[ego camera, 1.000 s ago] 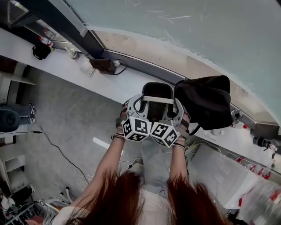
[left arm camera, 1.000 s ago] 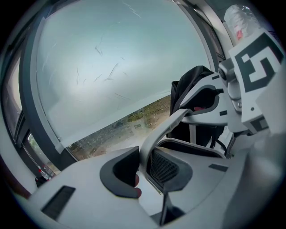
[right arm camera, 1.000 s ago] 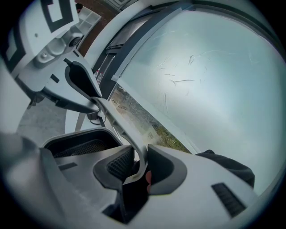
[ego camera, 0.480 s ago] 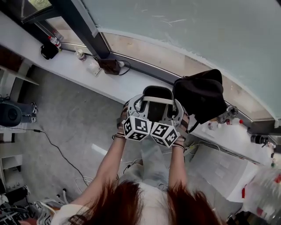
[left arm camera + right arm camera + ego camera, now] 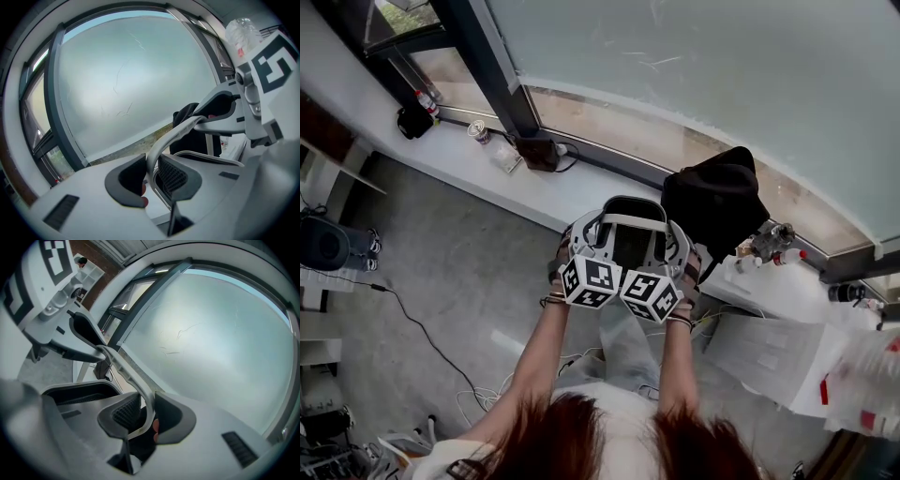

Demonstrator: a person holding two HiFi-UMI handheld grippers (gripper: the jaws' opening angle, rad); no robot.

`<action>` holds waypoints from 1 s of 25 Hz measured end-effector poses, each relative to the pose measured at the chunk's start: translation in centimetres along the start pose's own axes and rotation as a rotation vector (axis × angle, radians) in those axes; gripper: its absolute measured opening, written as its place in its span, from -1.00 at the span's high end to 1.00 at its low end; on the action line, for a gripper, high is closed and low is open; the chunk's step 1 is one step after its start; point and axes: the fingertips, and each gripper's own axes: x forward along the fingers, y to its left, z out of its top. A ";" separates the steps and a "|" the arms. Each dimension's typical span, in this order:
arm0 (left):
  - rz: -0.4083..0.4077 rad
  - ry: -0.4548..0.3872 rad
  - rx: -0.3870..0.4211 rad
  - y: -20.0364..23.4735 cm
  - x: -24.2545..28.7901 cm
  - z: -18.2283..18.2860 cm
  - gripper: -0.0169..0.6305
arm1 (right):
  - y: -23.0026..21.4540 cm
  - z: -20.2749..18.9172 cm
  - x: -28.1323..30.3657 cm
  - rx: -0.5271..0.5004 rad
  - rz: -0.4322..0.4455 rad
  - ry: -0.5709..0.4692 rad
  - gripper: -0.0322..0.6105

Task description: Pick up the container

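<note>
1. Evidently, in the head view, the container (image 5: pixel 630 246) is already off any surface. It hangs in the air in front of the person, above the floor (image 5: pixel 441 281) and just short of the window ledge (image 5: pixel 534 183), where a black bag (image 5: pixel 717 202) sits. The left tool (image 5: pixel 584 228) and right tool (image 5: pixel 678 239) flank it, one on each side. This probably shares the load and keeps the container level.
2. From the left gripper view, the left tool (image 5: pixel 151 176) is clenched on a pale curved band of the container (image 5: pixel 165 140), with a ribbed pad against it. Whether that band is the rim or a handle cannot be told. The band arcs across to the right tool (image 5: pixel 220 105).
3. From the right gripper view, the right tool (image 5: pixel 146 416) likewise grasps the same pale band (image 5: pixel 131 380), pinched between both pads. The window (image 5: pixel 211 333) fills the background, so the tools point outward.
</note>
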 end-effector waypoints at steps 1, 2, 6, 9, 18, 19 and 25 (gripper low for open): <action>0.003 -0.003 -0.003 0.1 -0.6 0.3 0.69 | -0.1 0.3 -0.6 0.002 -0.002 -0.006 0.58; 0.003 -0.005 -0.007 0.1 -1.3 0.5 0.69 | -0.2 0.6 -1.2 0.003 -0.004 -0.012 0.58; 0.003 -0.011 -0.021 -0.1 -3.8 1.5 0.69 | -0.7 1.5 -3.7 -0.004 -0.010 -0.037 0.58; 0.016 -0.017 -0.020 -0.3 -5.6 2.0 0.69 | -0.9 2.1 -5.4 -0.007 -0.006 -0.047 0.58; 0.065 -0.069 -0.026 -0.1 -10.1 4.3 0.69 | -2.2 4.3 -9.8 -0.002 -0.028 -0.096 0.58; 0.071 -0.076 -0.025 -0.1 -10.6 4.6 0.69 | -2.3 4.6 -10.3 -0.004 -0.031 -0.104 0.58; 0.111 -0.120 -0.028 0.1 -14.1 6.2 0.69 | -3.1 6.3 -13.5 -0.017 -0.056 -0.154 0.59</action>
